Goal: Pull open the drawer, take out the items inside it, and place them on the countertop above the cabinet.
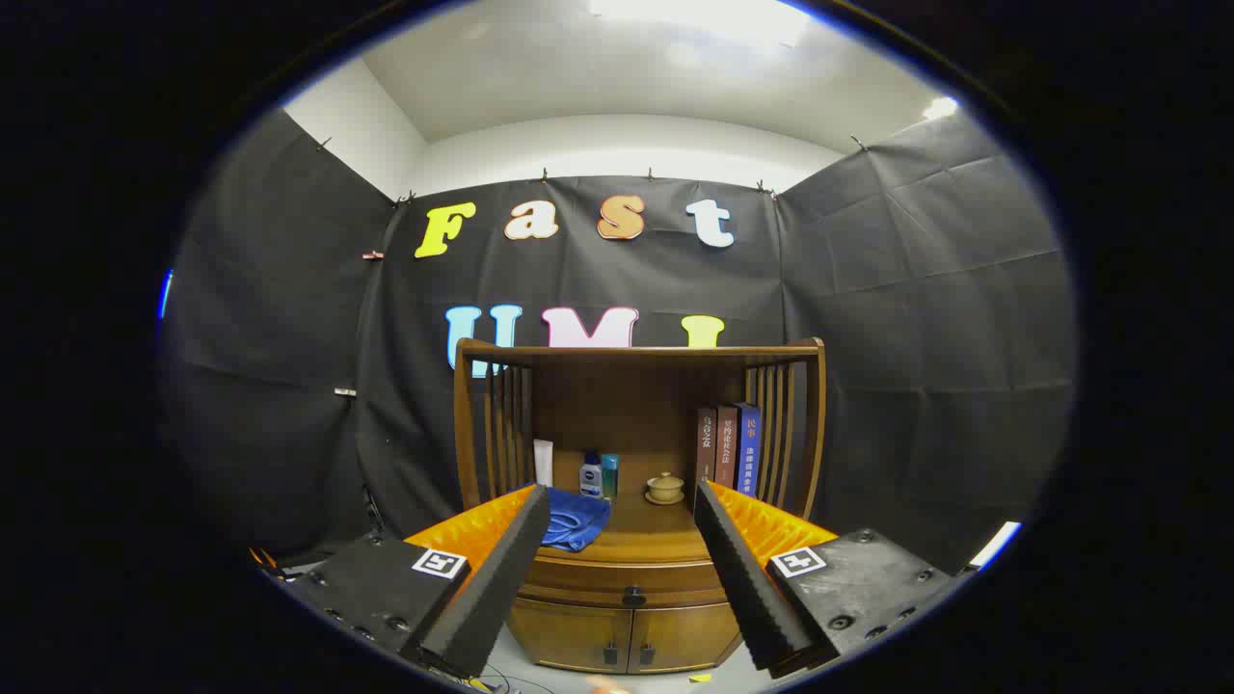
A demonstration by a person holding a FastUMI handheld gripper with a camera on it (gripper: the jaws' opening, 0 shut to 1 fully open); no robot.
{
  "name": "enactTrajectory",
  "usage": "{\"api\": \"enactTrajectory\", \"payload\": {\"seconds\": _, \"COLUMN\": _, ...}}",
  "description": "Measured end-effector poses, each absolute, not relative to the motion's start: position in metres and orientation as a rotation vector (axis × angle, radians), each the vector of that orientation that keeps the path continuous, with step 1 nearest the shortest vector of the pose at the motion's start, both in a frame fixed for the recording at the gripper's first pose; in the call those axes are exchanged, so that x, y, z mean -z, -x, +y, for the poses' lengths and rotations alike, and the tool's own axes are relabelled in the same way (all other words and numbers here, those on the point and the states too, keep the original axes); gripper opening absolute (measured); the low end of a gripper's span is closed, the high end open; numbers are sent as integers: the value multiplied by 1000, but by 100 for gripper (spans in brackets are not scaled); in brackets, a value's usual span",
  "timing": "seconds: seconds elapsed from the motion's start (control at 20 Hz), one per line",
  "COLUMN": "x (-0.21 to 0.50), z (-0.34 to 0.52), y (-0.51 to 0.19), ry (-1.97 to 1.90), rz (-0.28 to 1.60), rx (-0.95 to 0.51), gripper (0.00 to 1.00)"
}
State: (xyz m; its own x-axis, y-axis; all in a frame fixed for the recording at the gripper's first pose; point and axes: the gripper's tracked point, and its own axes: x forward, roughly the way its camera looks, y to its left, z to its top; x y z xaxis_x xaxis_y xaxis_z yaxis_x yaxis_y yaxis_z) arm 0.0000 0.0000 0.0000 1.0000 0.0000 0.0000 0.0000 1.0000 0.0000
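Note:
A wooden cabinet (627, 578) stands ahead of me against the booth wall. Its drawer (627, 585) sits shut under the countertop (644, 536), with a small dark knob (633, 597) at its middle. Below it are two small doors (622, 638). My gripper (617, 501) is open, fingers spread wide, with the cabinet front seen between them and some way beyond. Nothing is held. The drawer's contents are hidden.
On the countertop lie a blue cloth (576, 520), a white tube (543, 463), a small bottle (590, 475), a teal box (610, 475), a lidded cup (664, 488) and three upright books (728, 448). Slatted sides and a top shelf (636, 353) enclose it.

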Motion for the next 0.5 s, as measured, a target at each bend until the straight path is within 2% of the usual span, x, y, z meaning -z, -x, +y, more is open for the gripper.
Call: {"api": "enactTrajectory", "payload": {"seconds": 0.5, "x": 9, "z": -17, "y": -3, "ry": 5, "rz": 28, "rx": 25, "gripper": 99}}
